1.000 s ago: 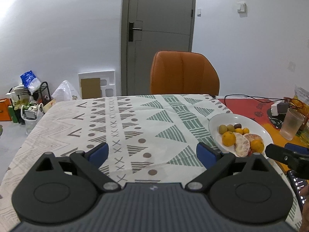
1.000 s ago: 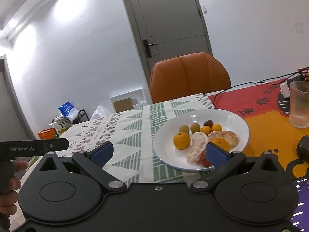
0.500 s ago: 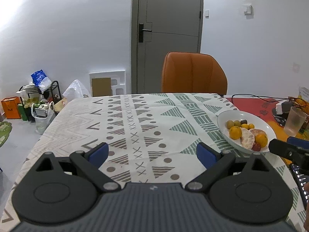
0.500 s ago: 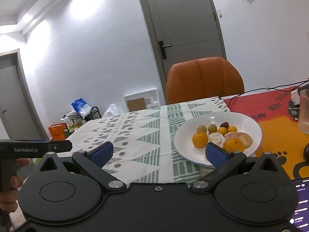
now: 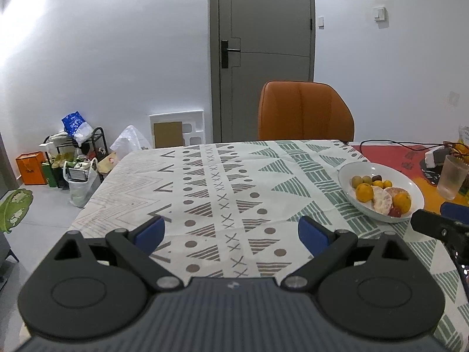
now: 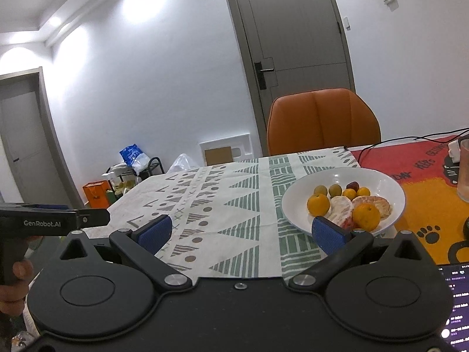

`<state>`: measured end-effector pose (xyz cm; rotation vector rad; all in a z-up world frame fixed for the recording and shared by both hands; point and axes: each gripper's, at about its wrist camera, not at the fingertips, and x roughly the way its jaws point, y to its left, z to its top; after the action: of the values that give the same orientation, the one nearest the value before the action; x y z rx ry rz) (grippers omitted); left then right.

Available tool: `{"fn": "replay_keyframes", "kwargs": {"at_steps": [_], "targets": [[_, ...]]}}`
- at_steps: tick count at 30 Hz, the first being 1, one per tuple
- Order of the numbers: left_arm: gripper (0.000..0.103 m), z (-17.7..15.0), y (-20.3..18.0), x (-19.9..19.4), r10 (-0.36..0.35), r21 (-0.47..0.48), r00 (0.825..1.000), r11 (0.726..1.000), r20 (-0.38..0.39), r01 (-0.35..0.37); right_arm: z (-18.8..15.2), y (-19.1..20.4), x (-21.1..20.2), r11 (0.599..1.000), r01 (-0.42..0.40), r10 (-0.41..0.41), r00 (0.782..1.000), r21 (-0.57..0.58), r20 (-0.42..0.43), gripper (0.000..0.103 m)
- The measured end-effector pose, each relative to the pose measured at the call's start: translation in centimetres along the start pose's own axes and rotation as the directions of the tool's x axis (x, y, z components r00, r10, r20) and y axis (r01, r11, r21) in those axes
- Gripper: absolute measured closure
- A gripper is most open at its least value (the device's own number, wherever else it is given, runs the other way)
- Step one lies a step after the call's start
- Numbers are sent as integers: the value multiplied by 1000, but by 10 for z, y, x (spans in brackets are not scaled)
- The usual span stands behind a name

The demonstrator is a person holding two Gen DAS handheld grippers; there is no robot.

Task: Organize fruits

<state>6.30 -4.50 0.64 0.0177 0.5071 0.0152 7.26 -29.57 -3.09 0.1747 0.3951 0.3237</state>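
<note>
White plate (image 6: 381, 176), green-and-brown geometric tablecloth (image 5: 228, 182), orange chair (image 6: 322, 120).

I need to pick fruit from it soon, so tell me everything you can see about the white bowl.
The bowl is white, round, wide and shallow, glossy like ceramic. It sits upright on the patterned tablecloth, near its edge by the orange mat. Inside lie whole oranges, peeled citrus pieces, small green, yellow and dark fruits, and something red. Neither gripper touches it.
</note>
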Motion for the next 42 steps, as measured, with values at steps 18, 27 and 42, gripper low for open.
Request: {"fn": "replay_keyframes", "kwargs": {"at_steps": [18, 27, 42], "targets": [[6, -28, 15, -18, 28, -25, 1000, 999, -12, -28, -13, 27, -5, 996, 2, -8, 998, -84, -60, 0], [6, -33, 29, -29, 41, -54, 999, 998, -2, -41, -15, 36, -5, 994, 3, -11, 998, -111, -69, 0], [6, -33, 30, -31, 23, -50, 1000, 998, -7, -24, -19, 38, -1, 994, -5, -4, 997, -110, -78, 0]]}}
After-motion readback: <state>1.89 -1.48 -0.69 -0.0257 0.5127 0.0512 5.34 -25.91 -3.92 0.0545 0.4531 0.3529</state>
